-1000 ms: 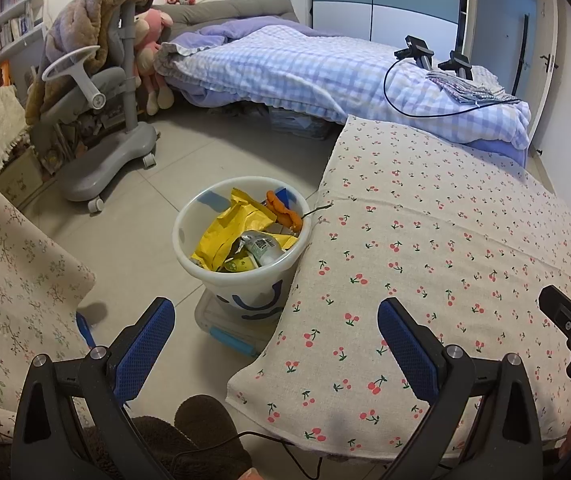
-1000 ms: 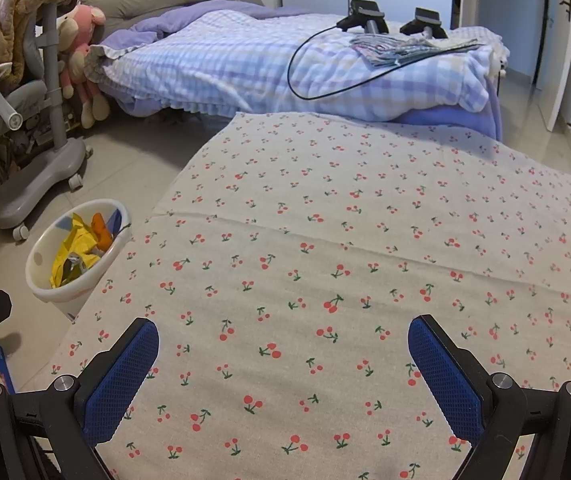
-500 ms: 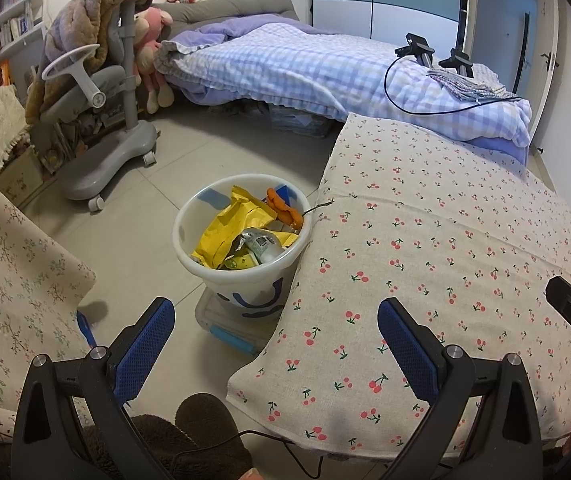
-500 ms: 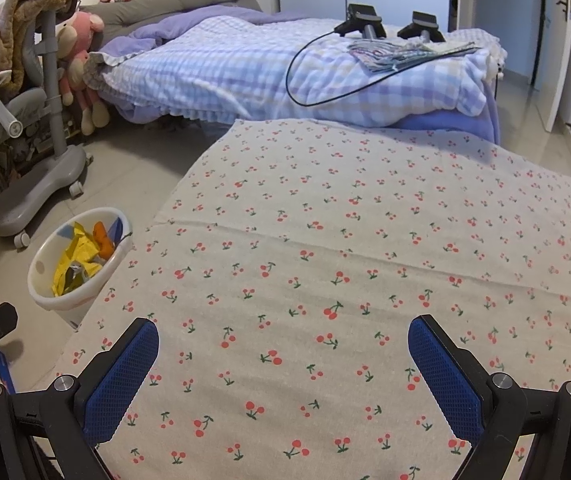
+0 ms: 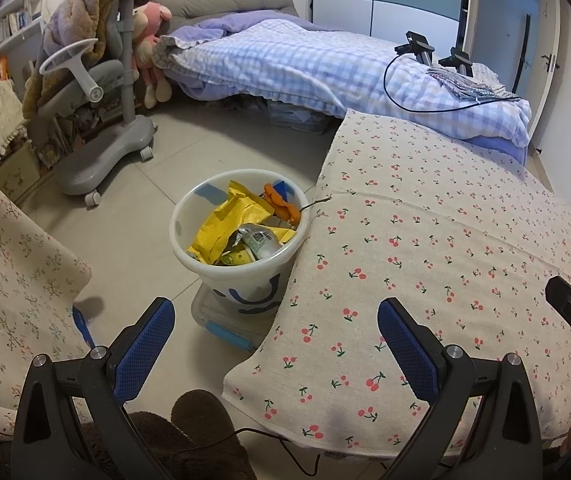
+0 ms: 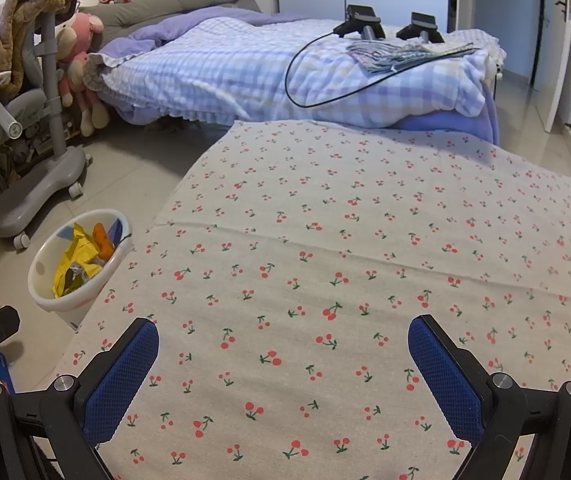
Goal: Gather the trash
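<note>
This was a home bedroom: a bed with a rumpled blue-and-white checked quilt (image 6: 269,72) stood by the far wall, a pink plush toy (image 5: 153,36) leaned at its head, and a grey wheeled study chair (image 5: 97,108) stood on the tiled floor (image 5: 125,240).

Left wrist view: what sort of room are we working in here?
Most likely a child's bedroom: an unmade bed with checked bedding, a pink plush toy leaning by a grey study chair, and bookshelves at the left edge. A white trash bin stands on the tiled floor.
</note>
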{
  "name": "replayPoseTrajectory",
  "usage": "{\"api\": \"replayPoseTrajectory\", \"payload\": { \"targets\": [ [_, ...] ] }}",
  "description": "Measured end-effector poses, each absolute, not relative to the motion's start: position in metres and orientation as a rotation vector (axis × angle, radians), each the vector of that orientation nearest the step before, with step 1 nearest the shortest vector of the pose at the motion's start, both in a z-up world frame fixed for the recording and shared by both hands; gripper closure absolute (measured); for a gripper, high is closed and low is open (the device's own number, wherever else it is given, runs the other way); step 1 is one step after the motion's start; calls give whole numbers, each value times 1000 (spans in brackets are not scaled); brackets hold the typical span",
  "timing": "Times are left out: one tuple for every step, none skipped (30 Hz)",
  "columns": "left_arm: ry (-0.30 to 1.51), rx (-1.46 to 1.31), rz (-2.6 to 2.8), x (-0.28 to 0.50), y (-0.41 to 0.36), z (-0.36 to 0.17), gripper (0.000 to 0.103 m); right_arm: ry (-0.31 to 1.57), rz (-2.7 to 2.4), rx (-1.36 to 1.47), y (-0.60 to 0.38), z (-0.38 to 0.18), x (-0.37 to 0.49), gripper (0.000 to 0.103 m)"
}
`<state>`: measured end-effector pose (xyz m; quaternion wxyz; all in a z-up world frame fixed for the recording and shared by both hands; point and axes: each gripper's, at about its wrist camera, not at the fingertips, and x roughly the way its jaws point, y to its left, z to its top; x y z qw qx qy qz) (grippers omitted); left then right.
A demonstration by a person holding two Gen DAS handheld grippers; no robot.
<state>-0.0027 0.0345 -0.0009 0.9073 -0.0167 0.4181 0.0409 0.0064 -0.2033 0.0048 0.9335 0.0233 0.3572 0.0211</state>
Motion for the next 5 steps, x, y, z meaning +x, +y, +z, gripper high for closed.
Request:
{"api": "replayPoseTrajectory", "payload": {
  "targets": [
    [865,-35,80,-3,34,-1,1,731,41,49,-203,5,6,1],
    [866,-35,76,-3,33,-1,1,732,41,50,-203,5,6,1],
    [866,-37,70,-3,33,-1,1,734,41,53,-203,5,6,1],
    [870,-38,62,-2,32,-1,1,735,41,55,-203,5,7,1],
    [873,-39,55,-2,31,-1,1,737,43,56,-203,5,8,1]
  ]
}}
